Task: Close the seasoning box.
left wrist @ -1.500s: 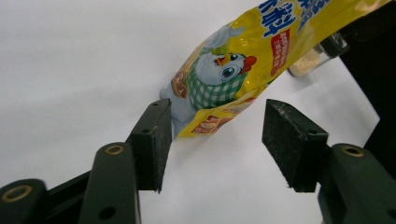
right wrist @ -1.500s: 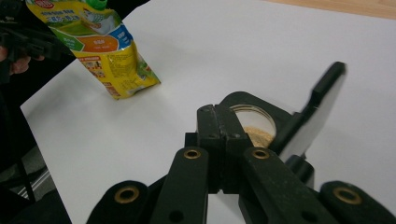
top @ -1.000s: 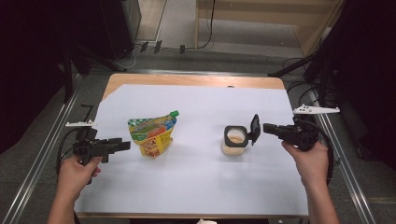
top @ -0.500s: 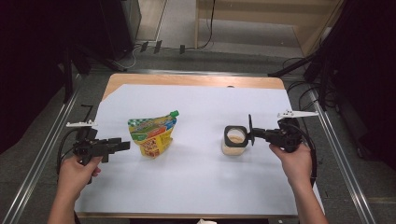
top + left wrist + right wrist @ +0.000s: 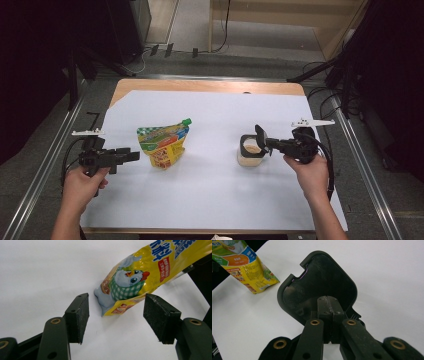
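Note:
A yellow and green spouted pouch with a green cap lies on the white sheet, left of centre. My left gripper stands open just left of it. In the left gripper view the pouch's bottom corner lies between and just beyond the open gripper. A small beige container with a black rim sits right of centre. My right gripper is shut on its black lid, held upright at the container's right edge. The lid is pinched at its lower rim by the right gripper.
The white sheet covers most of a wooden table. Metal rails run along both sides, with cables and dark equipment on the floor beyond. The pouch shows far left in the right gripper view.
My right gripper has moved left with the lid, bringing it up against the container. The left gripper and the pouch have stayed put.

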